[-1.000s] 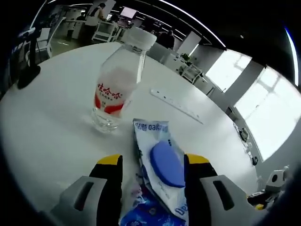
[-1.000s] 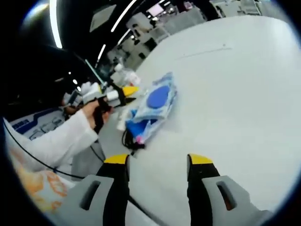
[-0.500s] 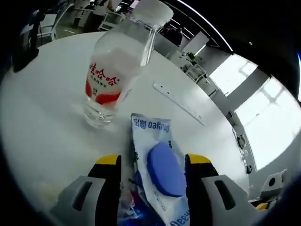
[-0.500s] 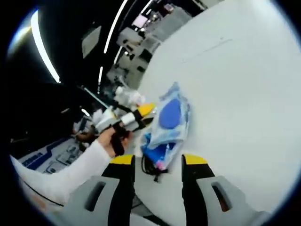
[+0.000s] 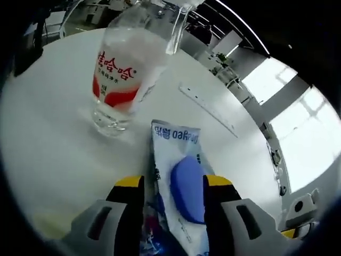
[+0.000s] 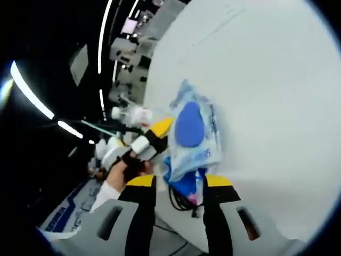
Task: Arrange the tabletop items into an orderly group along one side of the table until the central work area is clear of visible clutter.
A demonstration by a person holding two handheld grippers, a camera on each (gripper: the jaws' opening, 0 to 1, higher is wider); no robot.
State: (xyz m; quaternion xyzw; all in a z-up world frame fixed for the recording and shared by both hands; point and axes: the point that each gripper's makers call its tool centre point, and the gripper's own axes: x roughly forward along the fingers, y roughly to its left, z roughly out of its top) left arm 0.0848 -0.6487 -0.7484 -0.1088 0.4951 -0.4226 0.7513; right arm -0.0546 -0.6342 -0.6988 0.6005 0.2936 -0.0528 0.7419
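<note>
White table [image 5: 53,144]: wipes pack [image 5: 178,160] between left gripper [image 5: 173,184].

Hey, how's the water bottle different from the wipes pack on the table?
The water bottle stands upright; the wipes pack lies flat. The water bottle is clear and rigid-looking with a red-and-white label; the wipes pack is a soft blue-and-white pouch with a blue oval lid. The wipes pack sits between the left gripper jaws; the water bottle stands beyond them, untouched. Both rest on the white table.

I can't see the water bottle [image 5: 123,64] cap; the view's top edge cuts it off. My left gripper [image 5: 173,183] jaws hide the wipes pack [image 5: 179,176] near end.
</note>
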